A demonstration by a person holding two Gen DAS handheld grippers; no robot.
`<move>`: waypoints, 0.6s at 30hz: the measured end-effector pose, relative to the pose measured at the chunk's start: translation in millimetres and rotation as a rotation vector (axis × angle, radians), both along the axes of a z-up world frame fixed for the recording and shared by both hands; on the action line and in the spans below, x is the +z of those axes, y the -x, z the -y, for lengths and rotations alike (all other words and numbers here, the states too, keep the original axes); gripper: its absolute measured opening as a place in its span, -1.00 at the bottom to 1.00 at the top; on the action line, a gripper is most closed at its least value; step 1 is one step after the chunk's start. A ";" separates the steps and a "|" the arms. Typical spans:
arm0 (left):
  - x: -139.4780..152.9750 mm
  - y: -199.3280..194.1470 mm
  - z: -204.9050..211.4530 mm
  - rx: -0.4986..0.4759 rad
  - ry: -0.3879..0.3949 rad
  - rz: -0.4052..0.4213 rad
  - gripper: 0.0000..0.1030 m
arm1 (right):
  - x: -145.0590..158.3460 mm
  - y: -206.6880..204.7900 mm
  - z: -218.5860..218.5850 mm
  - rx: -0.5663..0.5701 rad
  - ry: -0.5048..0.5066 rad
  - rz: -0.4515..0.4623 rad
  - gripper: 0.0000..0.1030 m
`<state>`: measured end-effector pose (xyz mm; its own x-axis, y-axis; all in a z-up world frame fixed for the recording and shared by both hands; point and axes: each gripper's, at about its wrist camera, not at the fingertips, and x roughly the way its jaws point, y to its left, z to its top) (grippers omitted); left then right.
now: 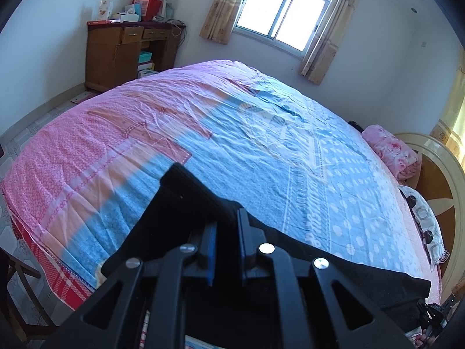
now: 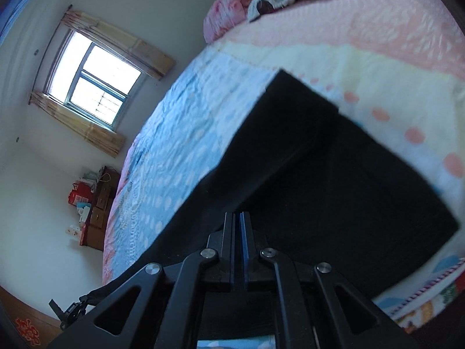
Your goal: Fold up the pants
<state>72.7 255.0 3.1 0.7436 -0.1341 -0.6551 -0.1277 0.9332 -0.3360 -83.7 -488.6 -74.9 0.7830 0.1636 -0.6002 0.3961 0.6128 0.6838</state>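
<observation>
Left gripper (image 1: 226, 232): blue-padded fingers (image 1: 210, 250) a little apart with black cloth bunched between them, pinching the black pants (image 1: 186, 203). From the pinch, the cloth rises to a flat-topped peak ahead and slightly left of the fingertips, and a long dark edge runs off right, low across the quilt (image 1: 261, 151), to a squared end at far right. Pants are lifted off the bed at the grip.

Right gripper (image 2: 239, 232): fingers pressed nearly together, thin slit between the pads; pants (image 2: 334, 180) fabric sits at the tips, so it is clamped on an edge of them. Ahead and right of these tips the pants spread as a broad dark panel with a fold line running up to a corner; part rests on the quilt (image 2: 180, 145), near edge held up.

Quilt is patchwork pink and blue with white dots. Beyond the left tips: window (image 1: 286, 8) with curtains, wooden desk (image 1: 128, 55) far left with boxes on top. Far right of left tips: rolled pink floral blanket (image 1: 392, 151), spotted pillow (image 1: 424, 221), headboard (image 1: 441, 180). Other gripper's dark hardware shows at the lower right edge of the left view.
</observation>
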 end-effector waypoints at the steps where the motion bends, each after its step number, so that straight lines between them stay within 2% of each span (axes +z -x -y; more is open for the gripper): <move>1: 0.4 0.0 -1.0 0.001 0.001 0.001 -0.75 | -4.7 -3.9 0.5 -0.003 -0.014 -0.002 -0.68; 2: 0.7 -0.3 -2.1 0.005 0.002 0.002 -0.75 | -8.8 -8.1 1.3 -0.007 -0.032 -0.007 -0.47; 3: 0.3 -0.6 -2.7 0.007 0.004 0.002 -0.75 | -8.8 -10.7 0.9 -0.008 -0.041 0.005 -0.41; 5: -0.9 -1.5 -2.9 0.007 0.011 0.002 -0.75 | -2.8 -19.3 -3.0 0.003 -0.028 0.011 0.08; 6: -1.4 -2.0 -2.7 0.007 0.010 0.002 -0.75 | 0.7 -23.2 -5.6 0.009 -0.020 0.016 0.17; 7: -1.5 -2.1 -2.6 0.007 0.008 0.002 -0.75 | 4.0 -27.4 -9.7 0.001 -0.002 0.005 0.23; 10: -4.0 -3.6 -2.4 0.004 0.007 0.001 -0.75 | 1.9 -39.2 -13.5 -0.030 0.004 -0.030 0.23; 14: -8.6 -8.0 -4.9 0.009 0.011 -0.010 -0.75 | -0.7 -50.8 -14.0 -0.073 0.031 0.007 0.22; 15: -9.2 -8.5 -5.6 0.010 0.013 -0.013 -0.75 | -1.3 -53.2 -14.6 -0.077 0.047 0.007 0.15; 16: -9.9 -8.9 -6.4 0.011 0.015 -0.014 -0.75 | -2.4 -57.3 -16.7 -0.081 0.079 -0.007 -0.33; 17: -10.2 -9.8 -7.3 0.012 0.015 -0.015 -0.75 | -6.2 -62.7 -18.2 -0.073 0.092 -0.035 -0.94; 18: -10.3 -10.3 -7.9 0.014 0.015 -0.016 -0.75 | -11.0 -66.9 -18.0 -0.061 0.071 -0.058 -0.94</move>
